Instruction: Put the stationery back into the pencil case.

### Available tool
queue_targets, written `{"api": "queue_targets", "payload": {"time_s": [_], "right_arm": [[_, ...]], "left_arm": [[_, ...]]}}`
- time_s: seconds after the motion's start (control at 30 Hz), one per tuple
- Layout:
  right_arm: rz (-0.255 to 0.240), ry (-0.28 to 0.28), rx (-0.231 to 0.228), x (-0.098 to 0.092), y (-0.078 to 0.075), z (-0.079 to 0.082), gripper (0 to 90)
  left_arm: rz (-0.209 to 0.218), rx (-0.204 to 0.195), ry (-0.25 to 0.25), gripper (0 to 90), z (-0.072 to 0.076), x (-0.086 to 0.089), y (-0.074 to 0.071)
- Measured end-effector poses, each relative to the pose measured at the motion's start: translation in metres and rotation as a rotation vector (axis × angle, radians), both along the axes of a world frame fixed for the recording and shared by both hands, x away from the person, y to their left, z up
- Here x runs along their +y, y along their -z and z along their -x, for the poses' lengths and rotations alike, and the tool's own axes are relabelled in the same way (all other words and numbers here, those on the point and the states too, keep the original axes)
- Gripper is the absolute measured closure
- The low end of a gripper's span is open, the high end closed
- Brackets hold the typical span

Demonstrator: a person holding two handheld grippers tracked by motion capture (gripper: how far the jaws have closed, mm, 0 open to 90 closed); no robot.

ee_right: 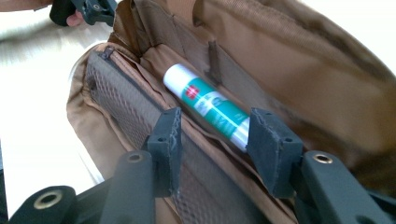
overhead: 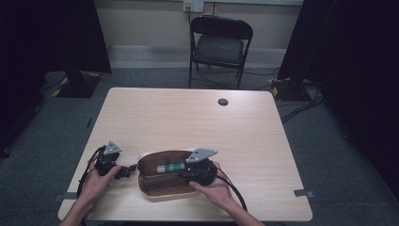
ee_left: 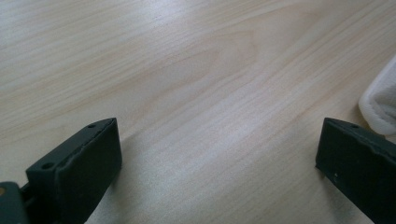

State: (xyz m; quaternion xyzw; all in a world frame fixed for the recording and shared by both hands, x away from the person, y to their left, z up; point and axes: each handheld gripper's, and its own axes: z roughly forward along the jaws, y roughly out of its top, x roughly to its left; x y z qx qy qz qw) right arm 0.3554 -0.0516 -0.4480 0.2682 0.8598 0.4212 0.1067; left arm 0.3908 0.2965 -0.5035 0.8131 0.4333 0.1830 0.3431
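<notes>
An open pencil case (overhead: pixel 155 186), brown inside and white outside, lies near the table's front edge. A green-and-white glue stick (overhead: pixel 170 167) rests in its upper half. In the right gripper view the glue stick (ee_right: pixel 205 105) lies along the brown lining (ee_right: pixel 289 60) beside a mesh pocket (ee_right: pixel 126 107). My right gripper (ee_right: pixel 212 135) is over the case; its jaws stand apart at the stick's near end without pressing it. From above, the right gripper (overhead: pixel 184 172) points left into the case. My left gripper (overhead: pixel 128 170) rests on the table just left of the case, open (ee_left: pixel 219 140) and empty, the case's white edge (ee_left: pixel 380 105) beside one jaw.
The wooden table (overhead: pixel 188 117) has a round cable hole (overhead: pixel 223 101) near its far edge. A black folding chair (overhead: pixel 220 42) stands behind the table. Dark curtains hang at both sides, and cables lie on the floor at the right.
</notes>
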Motion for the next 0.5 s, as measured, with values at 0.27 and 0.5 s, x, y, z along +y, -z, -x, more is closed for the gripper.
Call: {"api": "queue_targets", "payload": {"time_s": [0.27, 0.5], "right_arm": [[-0.030, 0.032, -0.020, -0.023, -0.007, 0.005, 58.2], [-0.052, 0.072, -0.026, -0.048, -0.014, 0.014, 57.5]], "left_arm": [[-0.006, 0.001, -0.003, 0.0, 0.000, 0.000, 0.000], [-0.007, 0.002, -0.005, 0.0, -0.001, 0.000, 0.000]]}}
